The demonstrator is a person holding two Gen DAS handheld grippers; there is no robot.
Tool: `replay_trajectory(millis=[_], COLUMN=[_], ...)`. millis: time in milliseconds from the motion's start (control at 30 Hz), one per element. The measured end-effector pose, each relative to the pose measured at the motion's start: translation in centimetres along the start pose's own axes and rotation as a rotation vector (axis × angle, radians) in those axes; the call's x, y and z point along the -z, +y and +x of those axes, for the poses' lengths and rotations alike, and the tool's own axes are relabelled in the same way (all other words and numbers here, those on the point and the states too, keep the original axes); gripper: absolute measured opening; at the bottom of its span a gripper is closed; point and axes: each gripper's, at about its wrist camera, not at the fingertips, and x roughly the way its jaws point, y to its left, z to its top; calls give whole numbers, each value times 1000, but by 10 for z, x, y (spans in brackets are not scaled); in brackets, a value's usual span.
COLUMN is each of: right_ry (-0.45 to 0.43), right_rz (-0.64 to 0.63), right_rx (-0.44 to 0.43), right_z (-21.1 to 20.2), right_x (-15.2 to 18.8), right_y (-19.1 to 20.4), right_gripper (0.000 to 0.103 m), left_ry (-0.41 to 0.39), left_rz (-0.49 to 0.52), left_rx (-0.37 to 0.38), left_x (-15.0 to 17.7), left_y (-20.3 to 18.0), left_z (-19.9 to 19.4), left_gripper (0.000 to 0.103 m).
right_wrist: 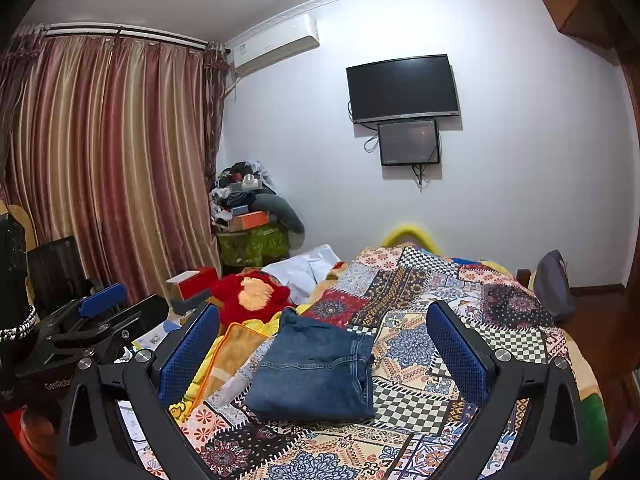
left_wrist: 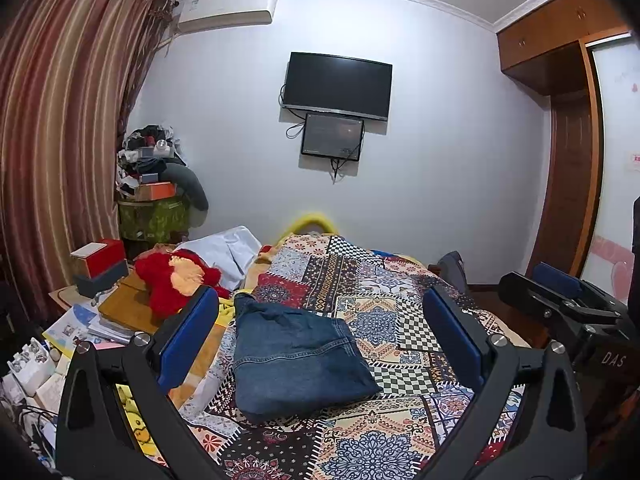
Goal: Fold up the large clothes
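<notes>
A: How much of the bed [left_wrist: 400, 320] could you see?

B: Not its near end; the bottom edge of both views cut the patchwork cover off, and the left gripper [left_wrist: 320, 336] frame hid more.

A: And the folded jeans [left_wrist: 296, 360]?

B: Their inner layers were hidden under the top fold.

A: The small screen [right_wrist: 409, 142] under the television [right_wrist: 402, 86]?

B: It showed something, too dim and small to read. The wardrobe [left_wrist: 560, 40] ran out of the left wrist view's right edge.

A: The corner pile [left_wrist: 150, 160]?

B: Too jumbled to sort out.

A home bedroom: a bed [left_wrist: 400, 320] under a patchwork quilt, a wall-mounted television [left_wrist: 337, 85] above its far end, striped curtains [left_wrist: 60, 120] left of it, apparently a wardrobe [left_wrist: 568, 120] right.
</notes>
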Motion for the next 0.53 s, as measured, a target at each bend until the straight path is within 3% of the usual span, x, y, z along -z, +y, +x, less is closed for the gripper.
replay_trajectory(millis=[533], right_ry=[12], right_rz=[17], right_rx=[7], right_z=[6], right_x=[6], right_y=[3], right_gripper=[103], left_ry=[21], left_rz=[-11], left_rx=[3], left_x=[2], left_y=[3], left_z=[8], left_gripper=[103])
